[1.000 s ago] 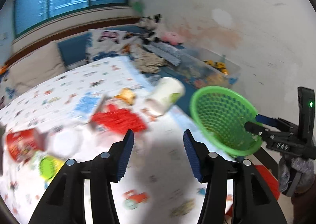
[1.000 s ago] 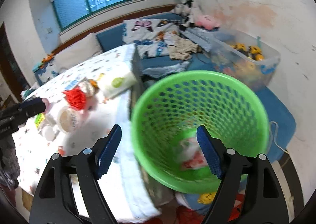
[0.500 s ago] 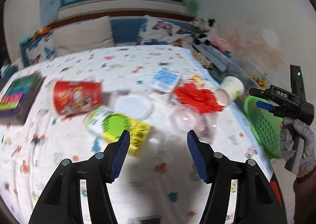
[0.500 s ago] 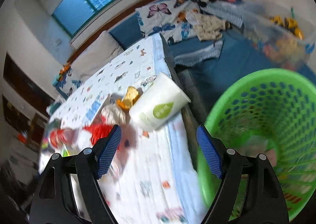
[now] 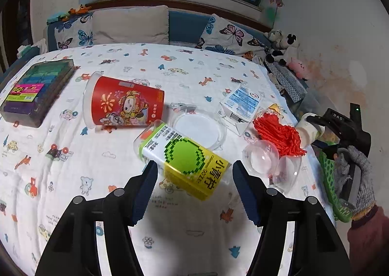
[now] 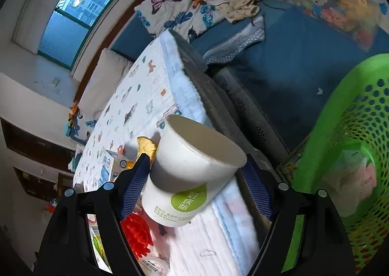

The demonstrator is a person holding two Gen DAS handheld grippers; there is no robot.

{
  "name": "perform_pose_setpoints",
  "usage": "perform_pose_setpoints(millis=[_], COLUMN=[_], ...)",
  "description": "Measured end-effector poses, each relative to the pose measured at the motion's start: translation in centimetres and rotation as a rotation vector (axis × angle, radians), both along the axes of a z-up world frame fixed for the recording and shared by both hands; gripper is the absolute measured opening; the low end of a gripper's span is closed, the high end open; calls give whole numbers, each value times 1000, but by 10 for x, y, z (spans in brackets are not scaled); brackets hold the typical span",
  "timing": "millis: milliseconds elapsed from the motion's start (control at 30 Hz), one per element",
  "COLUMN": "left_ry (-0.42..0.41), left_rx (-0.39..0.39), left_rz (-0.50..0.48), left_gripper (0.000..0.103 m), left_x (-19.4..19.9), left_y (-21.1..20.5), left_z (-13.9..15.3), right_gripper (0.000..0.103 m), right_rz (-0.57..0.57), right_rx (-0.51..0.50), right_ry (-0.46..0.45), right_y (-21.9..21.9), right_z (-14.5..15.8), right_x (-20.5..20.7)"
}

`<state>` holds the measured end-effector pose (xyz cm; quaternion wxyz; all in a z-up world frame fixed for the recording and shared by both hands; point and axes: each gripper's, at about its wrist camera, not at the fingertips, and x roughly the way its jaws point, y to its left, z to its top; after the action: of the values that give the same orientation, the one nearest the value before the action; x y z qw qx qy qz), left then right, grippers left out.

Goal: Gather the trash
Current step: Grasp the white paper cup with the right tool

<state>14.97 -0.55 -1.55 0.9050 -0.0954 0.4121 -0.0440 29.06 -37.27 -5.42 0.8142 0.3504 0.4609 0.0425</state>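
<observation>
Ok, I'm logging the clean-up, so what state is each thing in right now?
Left gripper: open, bottle between its fingers, not clamped.
Right gripper: open, around the paper cup.
Green bottle: lying on its side.
Red cup: tipped over.
Paper cup: on its side, empty.
Green basket: holds some trash.

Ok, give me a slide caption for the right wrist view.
Open right gripper straddles a tipped white cup at the bed edge, green basket beside.
</observation>
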Motion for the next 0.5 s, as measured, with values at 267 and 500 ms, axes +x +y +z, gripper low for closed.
perform_pose_setpoints(millis=[267, 500], left_ry=[27, 132], left_rx=[7, -129], left_rz=[27, 134], left_gripper=[65, 70], left_x=[2, 15], left_y=[1, 12], left_z=[-7, -27], right_gripper=[63, 62], right_rz=[92, 117], right_rx=[-65, -219], right_ry=[-55, -153], right_y=[27, 40], right_z=[8, 31], right_x=[-2, -27])
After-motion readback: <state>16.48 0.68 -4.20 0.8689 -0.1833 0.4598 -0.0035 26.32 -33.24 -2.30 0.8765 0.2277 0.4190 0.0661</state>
